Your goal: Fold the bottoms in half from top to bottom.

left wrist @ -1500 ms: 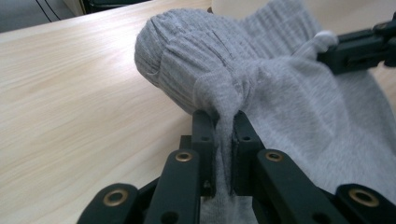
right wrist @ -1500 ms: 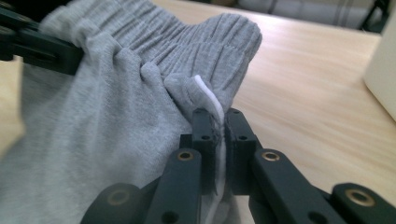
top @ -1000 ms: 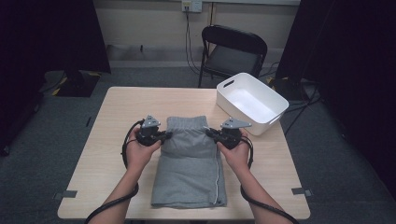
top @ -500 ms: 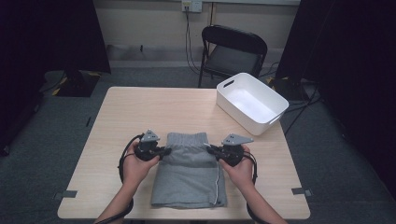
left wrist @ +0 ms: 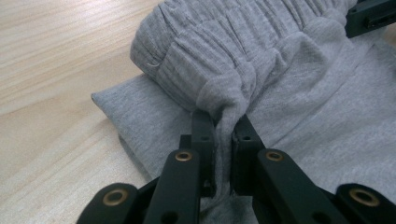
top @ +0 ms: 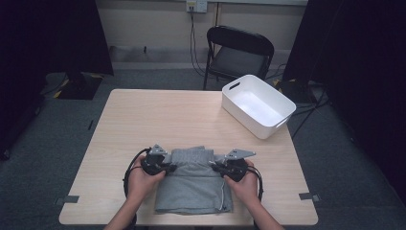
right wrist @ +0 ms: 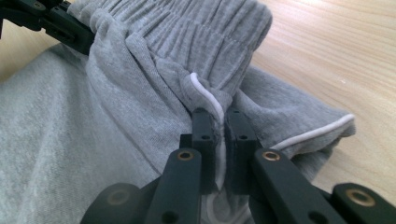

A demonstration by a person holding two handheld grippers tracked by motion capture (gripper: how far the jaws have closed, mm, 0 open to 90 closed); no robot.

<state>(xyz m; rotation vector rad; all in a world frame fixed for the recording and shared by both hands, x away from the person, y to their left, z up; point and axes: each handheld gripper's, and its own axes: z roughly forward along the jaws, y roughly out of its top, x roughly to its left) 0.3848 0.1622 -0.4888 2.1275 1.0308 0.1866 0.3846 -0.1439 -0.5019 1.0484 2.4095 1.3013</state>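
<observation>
Grey sweat shorts (top: 194, 187) with a ribbed elastic waistband lie folded on the near part of the wooden table (top: 163, 120). My left gripper (top: 168, 167) is shut on the waistband's left end, the cloth (left wrist: 261, 70) bunched between its jaws (left wrist: 224, 135). My right gripper (top: 214, 167) is shut on the right end, pinching fabric with white piping (right wrist: 205, 91) between its jaws (right wrist: 221, 123). Both hold the waistband half over the lower layer of the shorts (right wrist: 56, 140). The other gripper's black jaw tips show at the far edge of each gripper view.
A white plastic bin (top: 257, 105) stands on the table's far right corner. A black folding chair (top: 237, 52) is behind the table. Bare wood stretches across the far and left parts of the tabletop.
Both grippers have moved toward me and downward, carrying the waistband back over the rest of the shorts. The folded bundle is now shorter.
</observation>
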